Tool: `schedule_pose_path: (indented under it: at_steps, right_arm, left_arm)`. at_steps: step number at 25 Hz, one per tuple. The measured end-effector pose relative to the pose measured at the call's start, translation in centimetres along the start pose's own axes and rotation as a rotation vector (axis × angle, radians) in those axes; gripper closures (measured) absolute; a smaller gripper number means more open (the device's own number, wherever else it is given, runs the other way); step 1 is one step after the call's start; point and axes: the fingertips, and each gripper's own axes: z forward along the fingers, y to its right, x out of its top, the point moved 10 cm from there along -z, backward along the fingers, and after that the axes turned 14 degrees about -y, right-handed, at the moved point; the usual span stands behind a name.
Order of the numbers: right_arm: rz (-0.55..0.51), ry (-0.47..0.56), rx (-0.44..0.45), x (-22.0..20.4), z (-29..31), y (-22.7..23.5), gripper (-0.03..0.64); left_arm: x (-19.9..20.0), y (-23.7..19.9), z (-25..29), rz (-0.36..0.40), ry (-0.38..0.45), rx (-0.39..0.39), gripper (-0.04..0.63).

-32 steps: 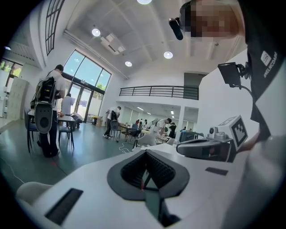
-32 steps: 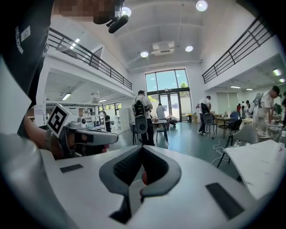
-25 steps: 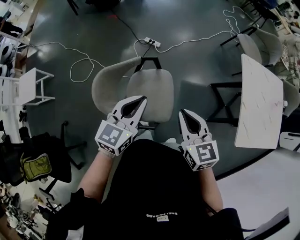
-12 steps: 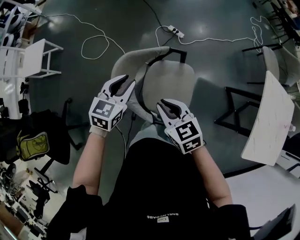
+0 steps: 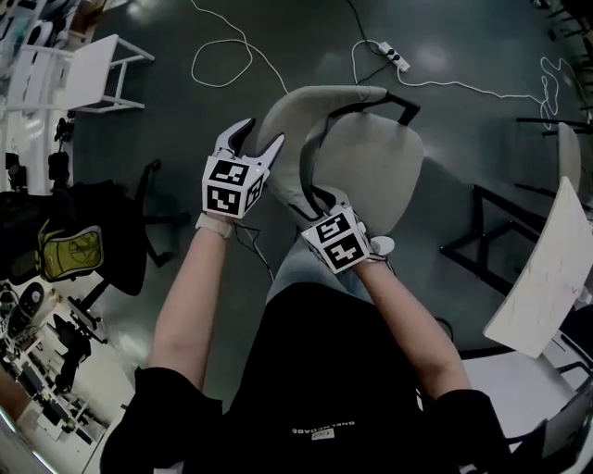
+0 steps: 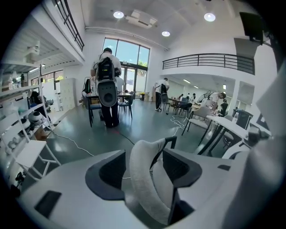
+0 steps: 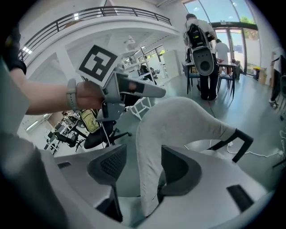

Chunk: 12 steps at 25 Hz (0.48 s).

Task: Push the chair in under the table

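Bright, sharp; fisheye-warped edges, floor glare.

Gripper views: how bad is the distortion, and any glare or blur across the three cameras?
Left gripper view: heavy fisheye, black corners, balcony railing bowed, windows blown out. Right gripper view: same fisheye and dark corners, bright window at upper right, chair backrest slightly soft up close. Head view: wide-angle bend at the edges, soft light sheen on the glossy floor, no obvious motion blur.
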Motion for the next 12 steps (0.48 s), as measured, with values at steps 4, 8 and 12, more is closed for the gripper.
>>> schedule_pose_path:
  at_steps: [4, 8, 12]
  right_arm:
    - [0.003, -0.068, 0.019, 0.3, 4.2, -0.1, 0.357]
    - [-0.014, -0.131, 0.002, 0.3, 7.4, -0.5, 0.314]
    - [0.001, -0.183, -0.014, -0.1, 10.2, -0.4, 0.31]
  left_arm:
    - [-0.9, -1.2, 1.6, -0.045, -0.014, 0.036, 0.345]
    - [-2.1, -1.7, 3.1, -0.05, -0.055, 0.041, 0.344]
    - [-2.8, -2.0, 4.6, -0.035, -0.098, 0.066, 0.344]
